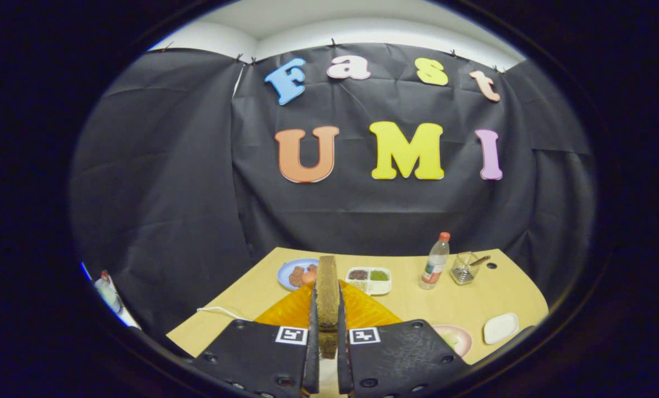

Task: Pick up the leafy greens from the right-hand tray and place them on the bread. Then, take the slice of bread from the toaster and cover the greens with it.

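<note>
Gripper [327, 337] fingers are seen closed on a slice of bread [327, 290], which stands on edge between them, both inner faces pressed to its flat sides. The slice is held at its lower part and rises above the fingertips, its brown crust edge turned toward the camera. It is judged to be light and fairly stiff if toasted, yet crumbly – a hard squeeze could dent or crack it, and a loose one could let it tip. A hold across the flat faces, near the middle rather than at a corner, is judged the soundest, and that is roughly what is shown.

Just behind the slice, beyond the fingers, an orange ridged object [357, 309] is seen; whether it is the toaster cannot be told. Farther off on the table [418, 304] lie a blue plate [291, 270] with brownish food and a white divided tray [369, 280] holding dark and green contents. To the right of these stand a clear bottle [435, 261] with a red cap and a small glass holder [464, 268]. Nearer, beside the right finger, a pale plate [455, 338] with something green on it is partly hidden – possibly the greens – and a white dish [501, 328] lies next to it.
</note>
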The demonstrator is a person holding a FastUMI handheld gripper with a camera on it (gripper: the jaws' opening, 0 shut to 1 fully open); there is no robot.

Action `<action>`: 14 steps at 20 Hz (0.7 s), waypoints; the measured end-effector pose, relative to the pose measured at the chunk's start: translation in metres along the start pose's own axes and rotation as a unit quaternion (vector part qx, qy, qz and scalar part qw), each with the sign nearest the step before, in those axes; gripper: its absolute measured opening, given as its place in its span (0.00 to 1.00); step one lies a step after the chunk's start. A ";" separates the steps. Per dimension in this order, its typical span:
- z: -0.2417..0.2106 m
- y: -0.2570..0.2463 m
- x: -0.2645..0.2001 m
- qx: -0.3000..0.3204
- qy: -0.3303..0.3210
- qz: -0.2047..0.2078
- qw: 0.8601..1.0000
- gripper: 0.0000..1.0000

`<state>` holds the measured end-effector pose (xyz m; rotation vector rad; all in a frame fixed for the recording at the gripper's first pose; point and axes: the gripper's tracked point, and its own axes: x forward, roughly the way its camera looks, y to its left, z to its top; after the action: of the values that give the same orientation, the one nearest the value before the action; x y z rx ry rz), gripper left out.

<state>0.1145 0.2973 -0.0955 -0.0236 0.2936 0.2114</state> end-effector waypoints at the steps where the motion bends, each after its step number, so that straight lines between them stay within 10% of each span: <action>1: 0.005 -0.008 -0.005 0.001 -0.005 -0.003 1.000 0.13; 14: -0.090 -0.136 0.024 0.008 0.042 -0.096 0.994 0.13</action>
<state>0.1401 0.1649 -0.1899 -0.0454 0.3755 0.0169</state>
